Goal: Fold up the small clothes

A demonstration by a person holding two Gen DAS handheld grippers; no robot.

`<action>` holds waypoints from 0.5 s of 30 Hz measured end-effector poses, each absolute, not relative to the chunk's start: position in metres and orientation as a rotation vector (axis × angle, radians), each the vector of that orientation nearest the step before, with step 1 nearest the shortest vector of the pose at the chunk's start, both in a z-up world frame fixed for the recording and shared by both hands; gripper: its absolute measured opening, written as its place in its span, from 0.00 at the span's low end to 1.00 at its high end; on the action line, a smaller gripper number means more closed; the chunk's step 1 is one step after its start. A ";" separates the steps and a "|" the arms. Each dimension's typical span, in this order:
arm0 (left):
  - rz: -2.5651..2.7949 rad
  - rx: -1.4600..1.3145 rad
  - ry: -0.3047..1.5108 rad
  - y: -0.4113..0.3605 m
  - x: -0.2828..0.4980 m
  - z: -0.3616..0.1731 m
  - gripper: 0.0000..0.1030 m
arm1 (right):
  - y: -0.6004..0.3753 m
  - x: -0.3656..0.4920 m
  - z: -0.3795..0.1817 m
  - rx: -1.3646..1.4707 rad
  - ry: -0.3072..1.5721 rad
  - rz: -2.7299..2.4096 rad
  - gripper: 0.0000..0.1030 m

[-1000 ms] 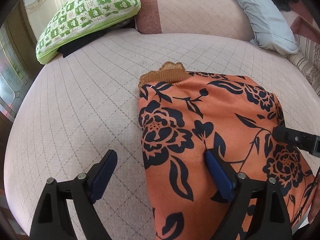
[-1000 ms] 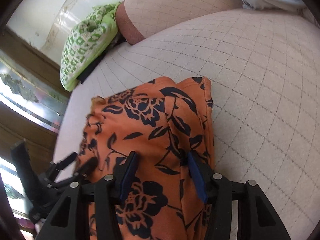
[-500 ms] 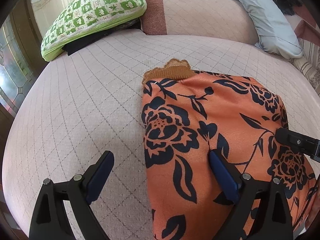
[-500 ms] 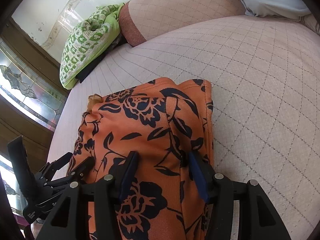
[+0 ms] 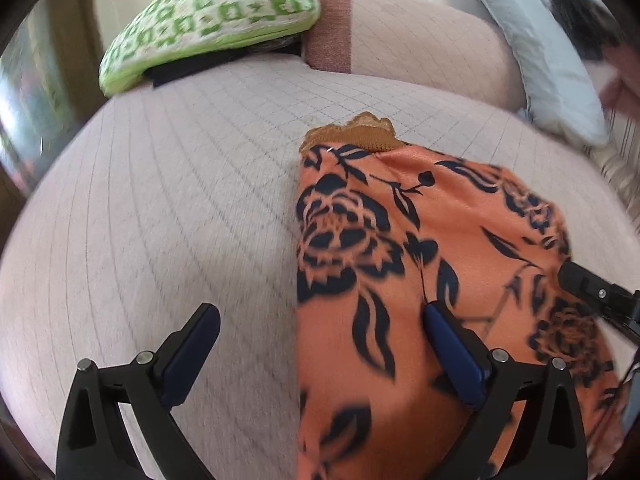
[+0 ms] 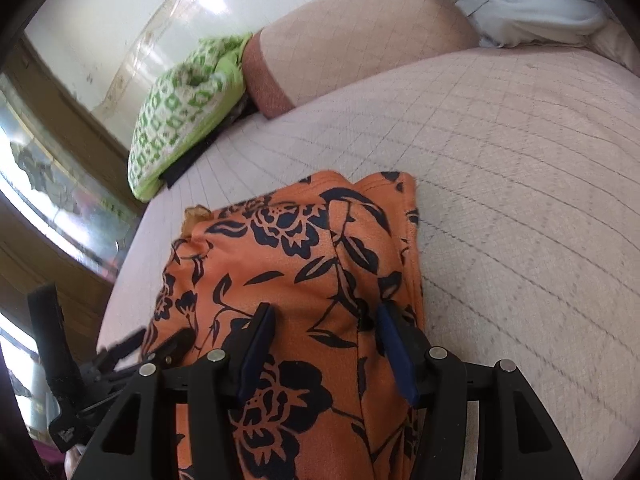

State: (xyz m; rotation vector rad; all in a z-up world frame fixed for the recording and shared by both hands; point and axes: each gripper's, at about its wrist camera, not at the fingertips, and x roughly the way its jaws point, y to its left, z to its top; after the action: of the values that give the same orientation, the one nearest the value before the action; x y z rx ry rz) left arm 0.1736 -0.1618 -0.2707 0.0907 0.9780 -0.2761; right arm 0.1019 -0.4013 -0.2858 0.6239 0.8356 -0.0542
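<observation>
We see an orange garment with a dark floral print (image 5: 420, 280) lying folded on a pale pink quilted bed (image 5: 180, 200), its brown ribbed edge (image 5: 352, 134) peeking out at the far end. From the left wrist view, the left gripper (image 5: 320, 344) hovers over the near left edge of the cloth with its fingers (image 5: 192, 356) spread wide, having just been opening; one blue-padded finger stands over the bare quilt and the other over the fabric, and the cloth's edge lies between them without being pinched. From the right wrist view, the right gripper (image 6: 324, 344) sits low over the garment's right part, near its folded side edge, its fingers (image 6: 256, 344) about half apart; a raised run of fabric lies between them, but we cannot tell whether the pads press on it. Each gripper shows at the margin of the other's view: the right one's black tip (image 5: 596, 292) at the right of the left view, the left one at the lower left of the right view. Beyond the garment, a green-and-white patterned cushion (image 5: 208, 16) rests over a dark item at the head of the bed, beside a pink bolster (image 5: 400, 36) with a darker end, and a light blue pillow (image 5: 540, 64) lies to the right. The left wrist view is blurred.
</observation>
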 end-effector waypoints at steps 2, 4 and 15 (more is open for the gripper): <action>-0.278 0.053 0.984 -0.151 0.161 -0.260 0.98 | -0.404 0.089 -0.277 0.674 0.809 -0.068 0.57; -0.278 0.071 0.952 -0.142 0.142 -0.246 0.98 | -0.405 0.070 -0.263 0.689 0.758 -0.081 0.59; -0.195 0.206 0.748 -0.102 0.039 -0.154 0.98 | -0.351 -0.039 -0.169 0.429 0.659 -0.113 0.63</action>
State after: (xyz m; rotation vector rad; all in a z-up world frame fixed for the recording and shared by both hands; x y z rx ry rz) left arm 0.0386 -0.1015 -0.1536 0.2061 0.7479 -0.1952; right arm -0.0387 -0.3508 -0.1690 0.4285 0.6586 -0.1130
